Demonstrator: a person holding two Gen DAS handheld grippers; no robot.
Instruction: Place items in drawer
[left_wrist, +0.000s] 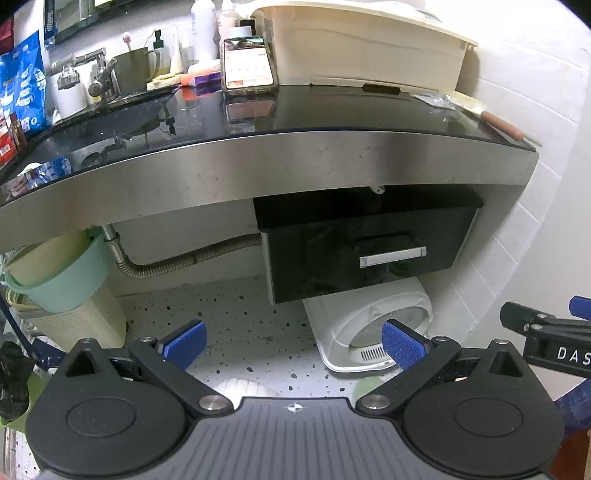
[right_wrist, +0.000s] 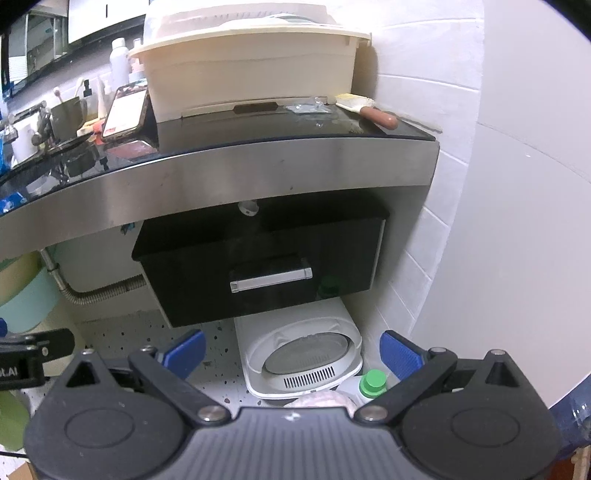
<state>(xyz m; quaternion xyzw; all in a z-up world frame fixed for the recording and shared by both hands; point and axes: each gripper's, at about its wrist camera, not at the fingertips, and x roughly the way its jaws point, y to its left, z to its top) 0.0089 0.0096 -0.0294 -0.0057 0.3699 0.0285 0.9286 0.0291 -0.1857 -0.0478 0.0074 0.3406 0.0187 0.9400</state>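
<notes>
A black drawer (left_wrist: 369, 251) (right_wrist: 258, 266) with a silver handle (left_wrist: 392, 256) (right_wrist: 270, 280) hangs shut under the steel-edged counter. On the black countertop at the right lie a brush with a brown handle (left_wrist: 487, 114) (right_wrist: 365, 108) and a small clear packet (left_wrist: 434, 99) (right_wrist: 308, 108). My left gripper (left_wrist: 293, 343) is open and empty, held low in front of the drawer. My right gripper (right_wrist: 291, 349) is open and empty too, below the drawer. The right gripper's body (left_wrist: 546, 332) shows at the edge of the left wrist view.
A cream lidded bin (left_wrist: 365, 44) (right_wrist: 251, 62) and a phone (left_wrist: 248, 62) (right_wrist: 123, 110) sit on the counter, with a tap, mug and bottles to the left. Under the drawer stands a white appliance (left_wrist: 373, 332) (right_wrist: 303, 354), with a green-capped bottle (right_wrist: 373, 382) beside it. A mint basin (left_wrist: 62, 273) and flexible pipe are at left.
</notes>
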